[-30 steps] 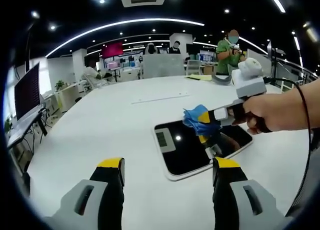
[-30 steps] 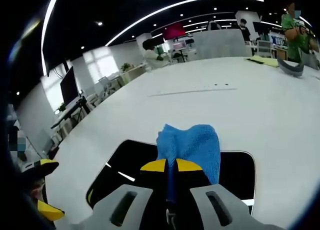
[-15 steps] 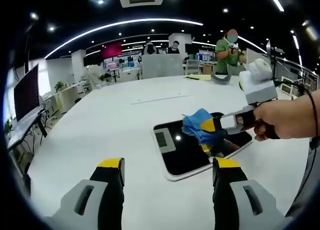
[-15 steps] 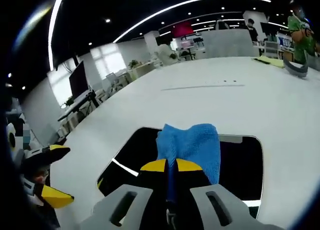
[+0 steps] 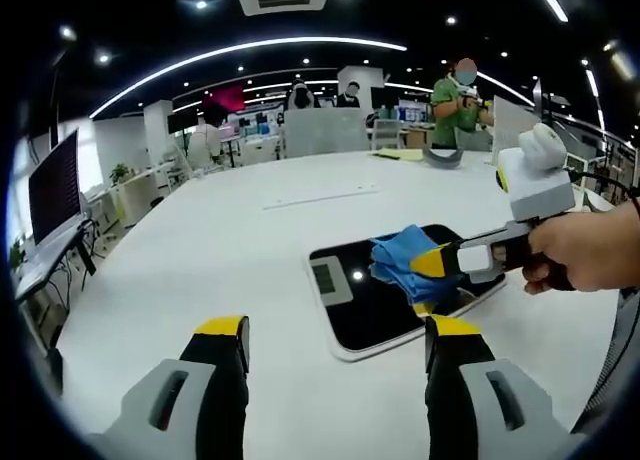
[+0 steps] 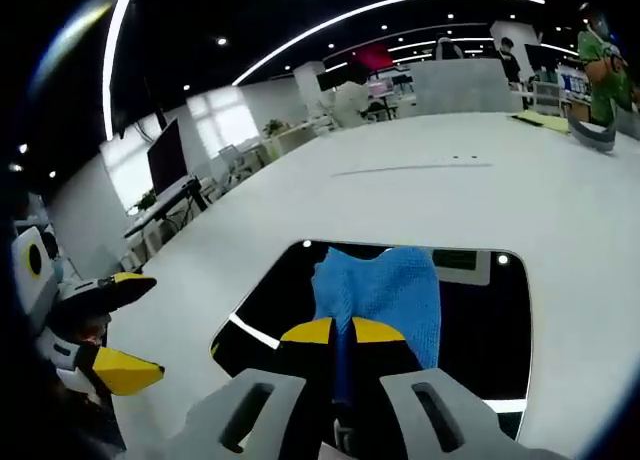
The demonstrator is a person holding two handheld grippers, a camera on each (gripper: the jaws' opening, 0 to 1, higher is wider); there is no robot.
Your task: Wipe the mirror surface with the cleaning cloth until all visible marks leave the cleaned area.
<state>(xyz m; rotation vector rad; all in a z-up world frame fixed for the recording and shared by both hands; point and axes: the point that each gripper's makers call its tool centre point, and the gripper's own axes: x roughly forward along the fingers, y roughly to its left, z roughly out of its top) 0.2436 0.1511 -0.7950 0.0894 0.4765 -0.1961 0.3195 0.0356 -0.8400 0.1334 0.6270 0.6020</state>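
A dark rectangular mirror (image 5: 360,295) with a white rim lies flat on the white table (image 5: 220,250). My right gripper (image 5: 432,263) comes in from the right in the left gripper view, shut on a blue cleaning cloth (image 5: 405,259) held over the mirror's middle. In the right gripper view the cloth (image 6: 385,290) bunches just beyond the shut yellow tips of the right gripper (image 6: 342,331), with the mirror (image 6: 480,320) beneath. My left gripper (image 5: 335,332) stands open near the mirror's near edge, nothing between its jaws; the left gripper (image 6: 110,325) also appears at the left of the right gripper view.
The round white table (image 6: 420,200) stretches far beyond the mirror. A person in green (image 5: 455,100) stands at the far side, with a grey object (image 5: 440,157) and yellow papers (image 5: 400,154) near them. Desks and monitors (image 5: 55,180) line the left.
My right gripper has carried the cloth across the mirror toward its middle and right side. The left gripper has stayed where it was.
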